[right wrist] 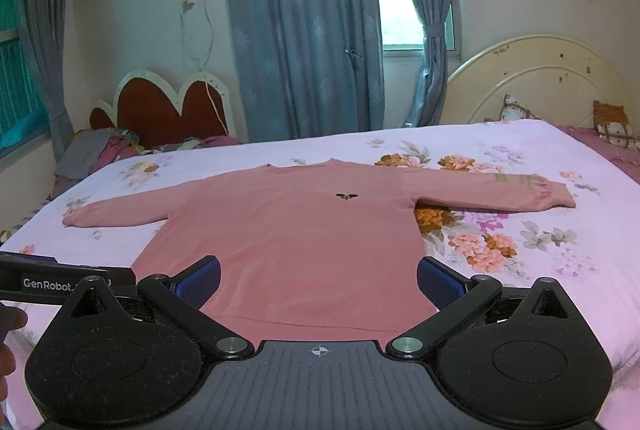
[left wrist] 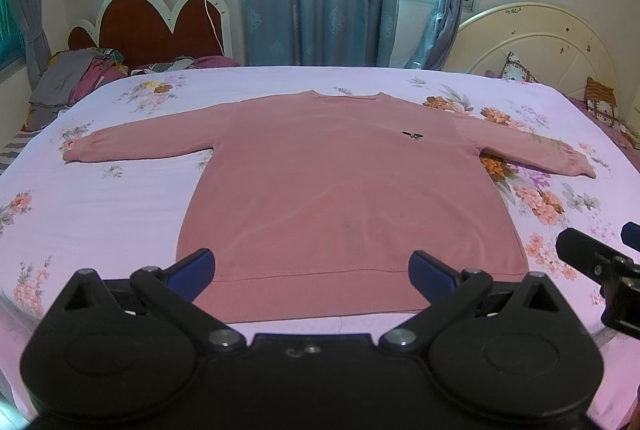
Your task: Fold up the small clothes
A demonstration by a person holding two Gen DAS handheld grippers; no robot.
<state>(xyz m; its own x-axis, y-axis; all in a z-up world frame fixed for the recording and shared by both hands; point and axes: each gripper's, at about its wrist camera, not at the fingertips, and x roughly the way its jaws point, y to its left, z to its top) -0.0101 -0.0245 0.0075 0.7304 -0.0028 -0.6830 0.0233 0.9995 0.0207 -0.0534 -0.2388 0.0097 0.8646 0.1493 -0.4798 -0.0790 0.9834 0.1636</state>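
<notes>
A pink long-sleeved knit sweater lies flat and face up on a bed covered by a pale lilac floral bedsheet. Its 2 sleeves stretch out to either side and the ribbed hem lies nearest the cameras, a layout that likely readies it for folding.

Going left to right: the left sleeve cuff rests near the bed's left edge. The left gripper hovers over the hem, jaws spread wide and holding nothing. A small dark embroidered emblem marks the chest. The right gripper sits just beside the left one, also over the hem, jaws wide and empty. The right sleeve cuff lies over printed flowers.

No fold looks started yet.
</notes>
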